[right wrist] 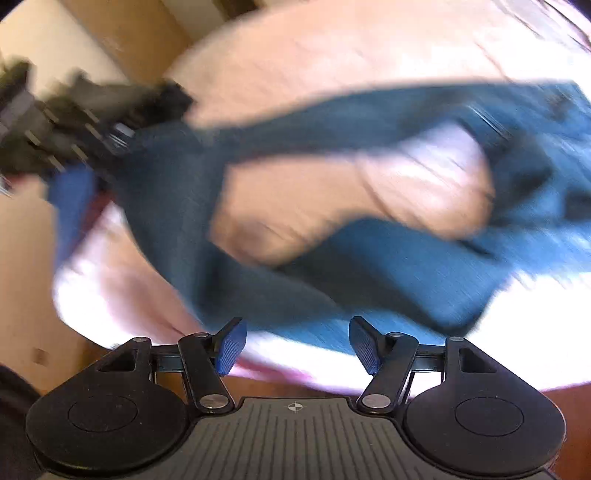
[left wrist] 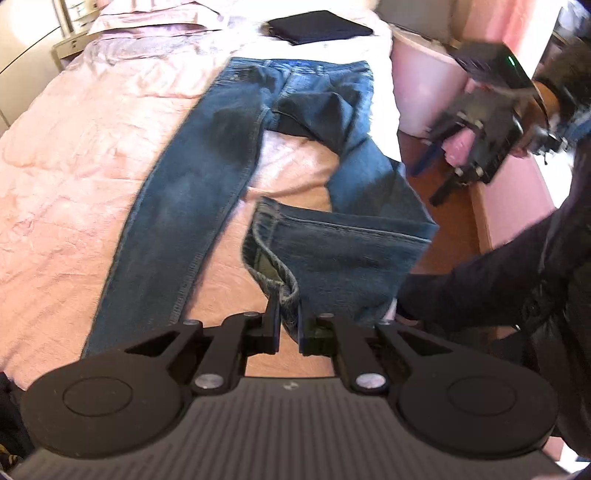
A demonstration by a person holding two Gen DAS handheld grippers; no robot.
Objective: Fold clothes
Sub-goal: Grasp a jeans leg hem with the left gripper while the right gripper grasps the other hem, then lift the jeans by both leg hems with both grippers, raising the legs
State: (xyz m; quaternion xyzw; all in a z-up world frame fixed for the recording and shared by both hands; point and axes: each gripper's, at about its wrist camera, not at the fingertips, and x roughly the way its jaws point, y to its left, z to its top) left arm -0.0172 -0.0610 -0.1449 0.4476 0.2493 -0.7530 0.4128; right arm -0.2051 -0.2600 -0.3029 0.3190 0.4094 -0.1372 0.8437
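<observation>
Blue jeans [left wrist: 207,162] lie flat on the pink bed, waistband at the far end. The left leg runs straight toward me. The right leg [left wrist: 347,251] is bent at the knee and folded back, its cuff lifted off the cover. My left gripper [left wrist: 289,325] is shut on that cuff's hem. My right gripper [left wrist: 430,173] hovers off the bed's right edge, gripped by a gloved hand. In the blurred right wrist view the right gripper [right wrist: 297,345] stands open with nothing between its blue pads [right wrist: 232,345], above the jeans [right wrist: 369,266]; the left gripper [right wrist: 79,125] shows at upper left.
A pink cover [left wrist: 66,177] spreads over the bed [left wrist: 55,258]. A folded dark garment [left wrist: 319,26] rests near the head, beside pillows [left wrist: 147,22]. A pale pink bin [left wrist: 428,85] stands on the wooden floor to the right. A dark sleeve [left wrist: 498,280] reaches in at right.
</observation>
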